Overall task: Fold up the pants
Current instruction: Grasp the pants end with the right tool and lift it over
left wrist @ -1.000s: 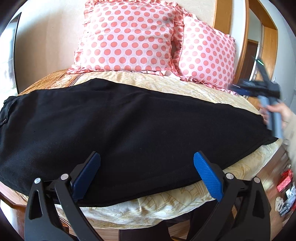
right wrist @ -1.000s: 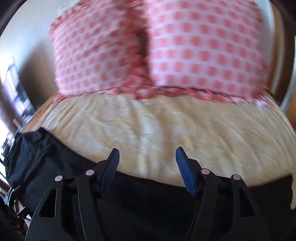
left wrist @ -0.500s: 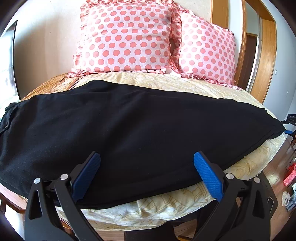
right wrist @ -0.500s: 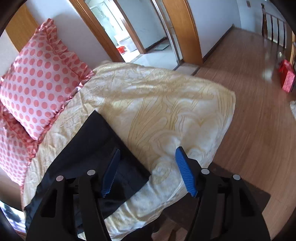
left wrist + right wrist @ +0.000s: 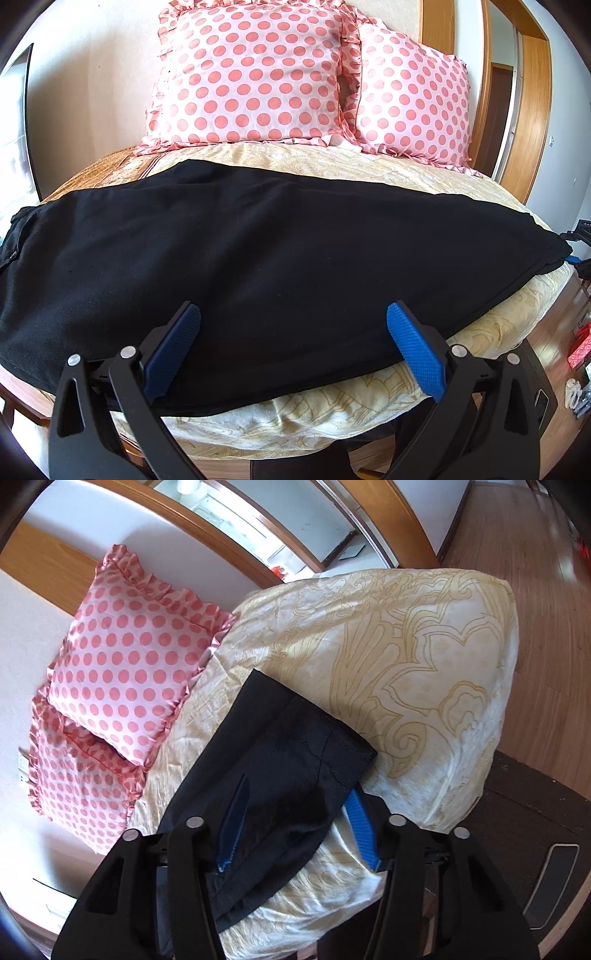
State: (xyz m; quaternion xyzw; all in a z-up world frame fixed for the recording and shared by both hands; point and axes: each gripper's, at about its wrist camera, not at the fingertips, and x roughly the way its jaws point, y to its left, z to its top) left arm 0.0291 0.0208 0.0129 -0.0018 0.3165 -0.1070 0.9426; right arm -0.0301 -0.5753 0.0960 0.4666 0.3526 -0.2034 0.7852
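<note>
Right tool [image 5: 295, 823]: jaws closing around the hem end of the black pants [image 5: 291, 760]; one blue pad lies on top of the cloth, the other beside its lower edge, and whether they press yet I cannot tell
Left tool [image 5: 291, 350]: jaws wide apart, nothing between the pads, hovering over the near long edge of the pants [image 5: 258, 266]
Pants: spread lengthwise across the bed [image 5: 332, 402], waistband end at the far left of the left wrist view, leg end at the right, where the right tool [image 5: 576, 251] shows at the rim
Around: two pink polka-dot pillows [image 5: 251, 74] stand against the headboard wall behind the pants, apart from them by a strip of cream sheet
Edges: the leg end lies close to the bed's corner [image 5: 480, 775]; the near long edge runs just inside the mattress side
Open room: bare sheet between pants and pillows; wooden floor [image 5: 546, 627] beyond the corner; small red items [image 5: 578, 350] on the floor at right
</note>
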